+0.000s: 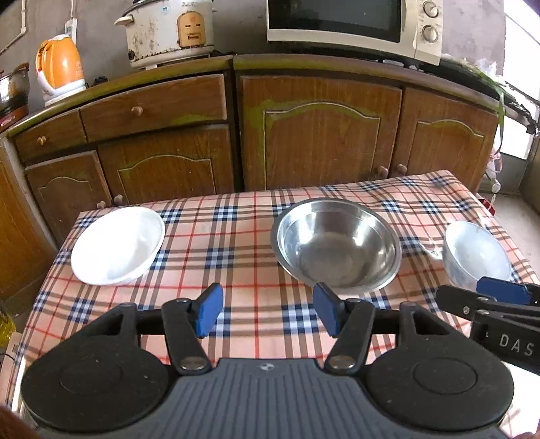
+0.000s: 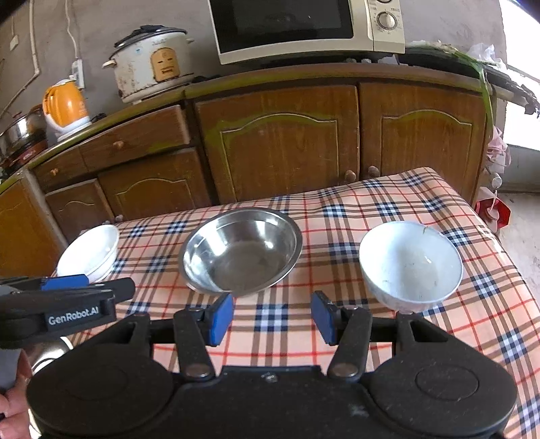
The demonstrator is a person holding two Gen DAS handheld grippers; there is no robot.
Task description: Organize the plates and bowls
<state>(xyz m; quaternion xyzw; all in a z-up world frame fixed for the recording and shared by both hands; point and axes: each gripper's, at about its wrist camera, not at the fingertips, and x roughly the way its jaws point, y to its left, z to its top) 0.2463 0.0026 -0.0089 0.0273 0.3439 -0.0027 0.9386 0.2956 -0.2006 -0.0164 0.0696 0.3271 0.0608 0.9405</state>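
Note:
A steel bowl (image 1: 337, 244) (image 2: 241, 250) stands mid-table on the plaid cloth. To its left lies a shallow white bowl (image 1: 118, 244) (image 2: 89, 251); to its right stands a deeper white bowl (image 1: 476, 251) (image 2: 410, 265). My left gripper (image 1: 268, 312) hovers open over the cloth, just in front of the steel bowl, with nothing between its blue pads. My right gripper (image 2: 271, 317) is open too, empty, between the steel bowl and the deeper white bowl, nearer me. Each gripper shows at the edge of the other's view.
The plaid-covered table (image 1: 236, 236) (image 2: 371, 209) ends close behind the bowls. Wooden cabinets (image 1: 320, 135) stand beyond it, carrying a rice cooker (image 1: 168, 30), an orange kettle (image 1: 59, 66) and a microwave (image 1: 354, 27). A hand (image 2: 13, 405) shows at the lower left.

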